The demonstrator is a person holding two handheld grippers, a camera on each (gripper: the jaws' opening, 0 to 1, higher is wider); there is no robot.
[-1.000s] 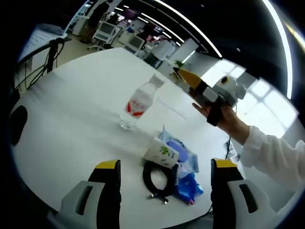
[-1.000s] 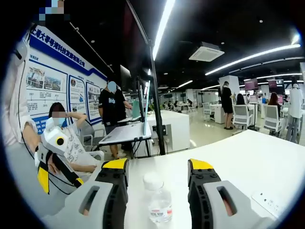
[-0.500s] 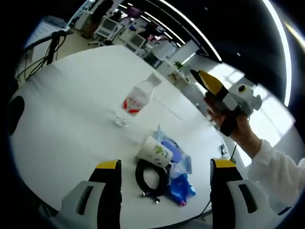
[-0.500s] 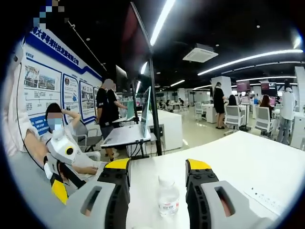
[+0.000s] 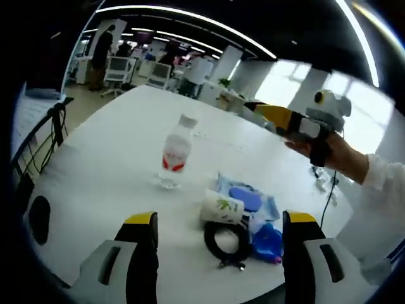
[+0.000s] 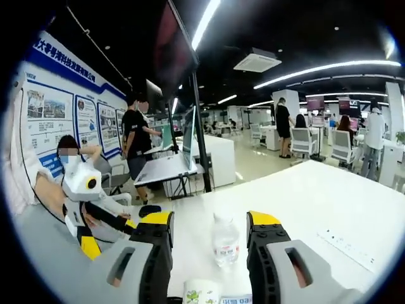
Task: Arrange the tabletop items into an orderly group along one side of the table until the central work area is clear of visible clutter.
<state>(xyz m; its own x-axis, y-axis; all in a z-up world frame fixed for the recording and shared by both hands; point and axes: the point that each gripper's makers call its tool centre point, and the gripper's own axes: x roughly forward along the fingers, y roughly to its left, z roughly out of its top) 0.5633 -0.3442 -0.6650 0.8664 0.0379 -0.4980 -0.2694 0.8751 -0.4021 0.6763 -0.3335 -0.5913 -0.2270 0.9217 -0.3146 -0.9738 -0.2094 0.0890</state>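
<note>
A clear water bottle (image 5: pixel 175 155) with a red label stands upright on the white table (image 5: pixel 114 158). Nearer me lie a white paper cup (image 5: pixel 223 208) on its side, a black cable coil (image 5: pixel 228 240) and blue packets (image 5: pixel 253 199), bunched together. My left gripper (image 5: pixel 219 218) is open above the table's near edge, nothing between its jaws. A hand holds the right gripper (image 5: pixel 285 117) in the air past the pile. In the right gripper view, the right gripper (image 6: pixel 209 220) is open, with the bottle (image 6: pixel 225 240) and cup (image 6: pixel 201 292) showing between its jaws. The left gripper (image 6: pixel 85 221) appears at left.
A black oval object (image 5: pixel 38 218) lies near the table's left edge, with a black stand (image 5: pixel 57 120) beyond it. A white cord (image 5: pixel 326 183) hangs at the right edge. A monitor on a pole (image 6: pixel 190 139) and several people stand beyond the table.
Both cameras have shifted and rolled. The items on the table have not moved. The paper cup's top has come into the bottom of the right gripper view.
</note>
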